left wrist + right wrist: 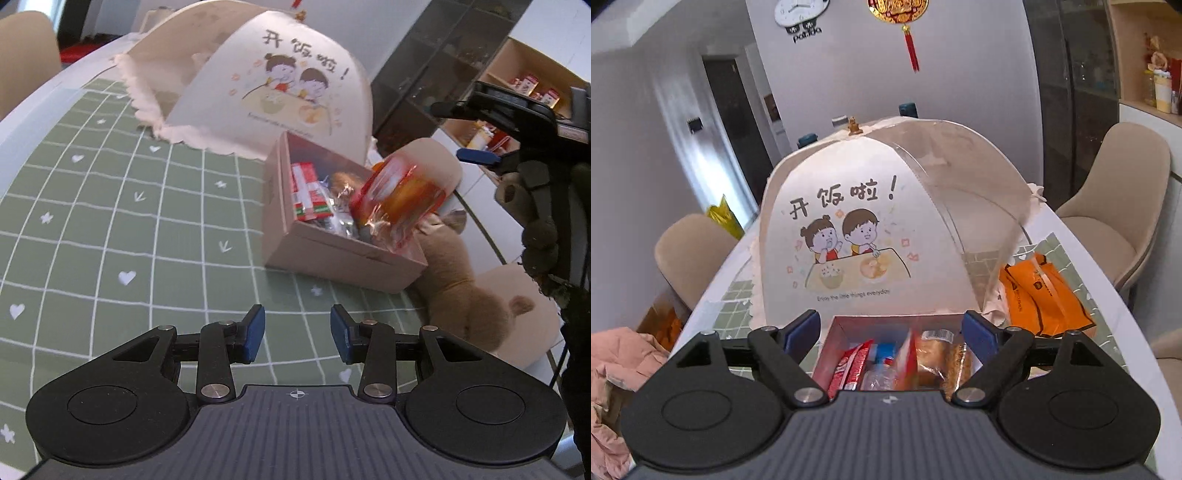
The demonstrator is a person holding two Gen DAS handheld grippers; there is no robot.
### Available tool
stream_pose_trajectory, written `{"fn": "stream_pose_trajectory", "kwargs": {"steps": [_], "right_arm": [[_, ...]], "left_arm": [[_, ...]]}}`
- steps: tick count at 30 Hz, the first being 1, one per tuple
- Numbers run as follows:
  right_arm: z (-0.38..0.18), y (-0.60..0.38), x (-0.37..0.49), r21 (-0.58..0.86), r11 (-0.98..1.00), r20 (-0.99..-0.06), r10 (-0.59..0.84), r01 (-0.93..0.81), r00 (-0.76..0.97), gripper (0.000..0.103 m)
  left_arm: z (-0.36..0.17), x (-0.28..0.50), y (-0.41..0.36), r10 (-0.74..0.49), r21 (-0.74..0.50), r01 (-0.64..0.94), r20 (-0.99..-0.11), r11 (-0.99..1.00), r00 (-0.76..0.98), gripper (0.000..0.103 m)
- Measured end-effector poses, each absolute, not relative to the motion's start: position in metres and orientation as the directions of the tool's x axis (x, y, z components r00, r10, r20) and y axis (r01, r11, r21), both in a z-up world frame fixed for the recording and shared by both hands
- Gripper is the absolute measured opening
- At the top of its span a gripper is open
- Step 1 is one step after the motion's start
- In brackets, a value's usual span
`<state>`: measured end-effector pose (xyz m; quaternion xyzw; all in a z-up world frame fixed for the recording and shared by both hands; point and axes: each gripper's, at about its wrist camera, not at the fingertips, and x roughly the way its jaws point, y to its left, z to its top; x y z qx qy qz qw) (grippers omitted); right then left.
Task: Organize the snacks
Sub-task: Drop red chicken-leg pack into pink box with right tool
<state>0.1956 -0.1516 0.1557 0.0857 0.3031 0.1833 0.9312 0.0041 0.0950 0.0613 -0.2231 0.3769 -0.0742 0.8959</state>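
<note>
A pink box [332,254] of snacks stands on the green grid mat [110,229]. It holds a red and green pack [308,194] and clear-wrapped pieces. A blurred red-orange snack packet [399,199] is in the air over the box's right end, free of any gripper. My left gripper [297,334] is open and empty, low over the mat in front of the box. My right gripper [892,332] is open above the box [834,332], whose snacks show between its fingers: a red pack [851,363] and a bread piece [932,363]. It also shows at the right of the left wrist view [480,157].
A domed food cover [266,85] with a cartoon print stands just behind the box; it also shows in the right wrist view [849,229]. A brown plush toy [461,291] lies right of the box. An orange bag [1041,295] lies on the mat. Beige chairs [1115,206] surround the table.
</note>
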Motion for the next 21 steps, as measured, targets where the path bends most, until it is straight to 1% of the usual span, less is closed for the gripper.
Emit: {"fn": "stream_pose_trajectory", "kwargs": {"steps": [3,5,8,10,12,16,21], "right_arm": [[0.151,-0.158,0.188,0.288,0.913,-0.511,0.402,-0.289,0.760,0.084],[0.145,-0.161,0.181,0.278,0.912,-0.514,0.407,-0.303,0.755,0.084],[0.131,-0.157,0.175,0.190,0.933,-0.566,0.357,-0.304,0.743,0.084],[0.113,-0.152,0.174,0.114,0.952,-0.620,0.292,-0.285,0.728,0.084],[0.097,-0.153,0.166,0.091,0.957,-0.659,0.266,-0.276,0.704,0.084],[0.075,-0.161,0.139,0.153,0.941,-0.657,0.324,-0.301,0.680,0.084],[0.062,-0.168,0.147,0.198,0.961,-0.677,0.278,-0.195,0.682,0.084]], "left_arm": [[0.062,0.004,0.093,-0.303,-0.450,-0.026,-0.641,0.892,0.706,0.043],[0.062,0.004,0.091,-0.310,-0.451,-0.017,-0.639,0.892,0.704,0.043],[0.060,0.004,0.088,-0.314,-0.453,-0.017,-0.645,0.891,0.696,0.043],[0.058,0.005,0.085,-0.318,-0.450,-0.015,-0.655,0.893,0.686,0.043],[0.058,0.004,0.083,-0.323,-0.445,-0.006,-0.659,0.895,0.680,0.043],[0.059,-0.003,0.085,-0.323,-0.437,0.005,-0.658,0.900,0.680,0.043],[0.052,-0.003,0.088,-0.319,-0.448,-0.026,-0.674,0.894,0.667,0.043]]}}
